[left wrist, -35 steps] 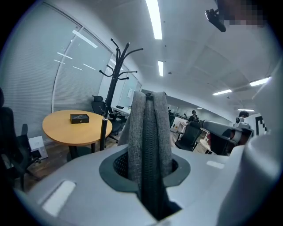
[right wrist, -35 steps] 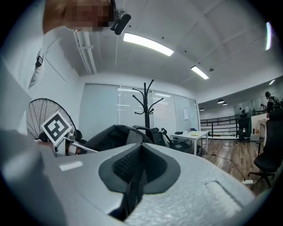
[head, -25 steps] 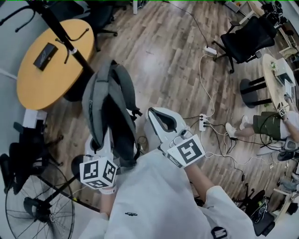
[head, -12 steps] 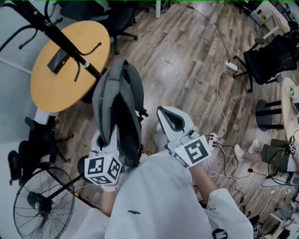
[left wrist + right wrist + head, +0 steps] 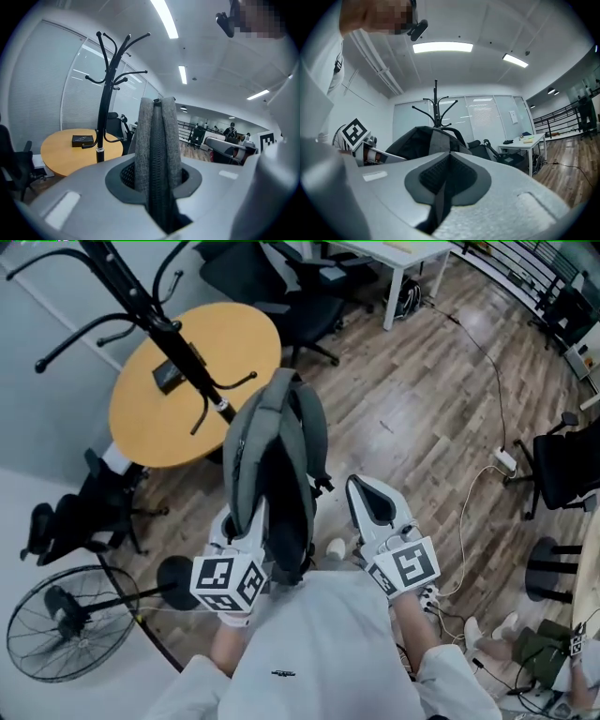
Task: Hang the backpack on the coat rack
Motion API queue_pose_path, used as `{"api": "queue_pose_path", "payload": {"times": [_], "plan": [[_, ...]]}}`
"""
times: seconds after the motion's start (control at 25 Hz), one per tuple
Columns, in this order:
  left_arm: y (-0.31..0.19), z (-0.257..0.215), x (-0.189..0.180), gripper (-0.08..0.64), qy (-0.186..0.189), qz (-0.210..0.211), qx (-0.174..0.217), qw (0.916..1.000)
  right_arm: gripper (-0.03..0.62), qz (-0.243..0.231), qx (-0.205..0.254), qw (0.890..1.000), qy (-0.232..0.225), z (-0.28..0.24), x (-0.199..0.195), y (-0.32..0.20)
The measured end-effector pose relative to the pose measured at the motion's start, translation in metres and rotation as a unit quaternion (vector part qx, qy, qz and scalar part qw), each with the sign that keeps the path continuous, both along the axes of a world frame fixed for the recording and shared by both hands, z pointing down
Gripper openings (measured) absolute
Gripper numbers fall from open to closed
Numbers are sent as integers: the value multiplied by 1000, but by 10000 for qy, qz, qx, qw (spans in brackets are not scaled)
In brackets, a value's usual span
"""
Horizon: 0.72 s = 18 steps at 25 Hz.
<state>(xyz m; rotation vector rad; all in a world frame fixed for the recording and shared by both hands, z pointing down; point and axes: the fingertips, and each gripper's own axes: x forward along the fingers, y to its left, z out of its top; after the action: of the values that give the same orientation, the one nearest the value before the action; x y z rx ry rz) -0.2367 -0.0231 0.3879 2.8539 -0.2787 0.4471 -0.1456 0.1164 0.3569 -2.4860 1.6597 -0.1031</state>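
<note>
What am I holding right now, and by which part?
Left gripper is shut on the backpack, pinching a grey fabric band with a dark strip at its near end. Right gripper is shut and empty.

Backpack [image 5: 274, 465] carried nearer coat rack [image 5: 141, 300]; rack & round table [image 5: 234, 352] now closer to view centre.

One backpack [image 5: 272, 465], one coat rack [image 5: 155, 315]
</note>
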Motion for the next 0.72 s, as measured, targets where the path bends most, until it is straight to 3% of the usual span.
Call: {"api": "queue_pose_path", "payload": {"times": [0.36,0.72], "plan": [[-14,-17,31,106,301,-343,45,9989,2,-199,47,9998,-65,-3,36,-20],[-34,-11,78,106,406,-283,-59,9988,2,-164,-29,9999,5,-1,73,-40]]}}
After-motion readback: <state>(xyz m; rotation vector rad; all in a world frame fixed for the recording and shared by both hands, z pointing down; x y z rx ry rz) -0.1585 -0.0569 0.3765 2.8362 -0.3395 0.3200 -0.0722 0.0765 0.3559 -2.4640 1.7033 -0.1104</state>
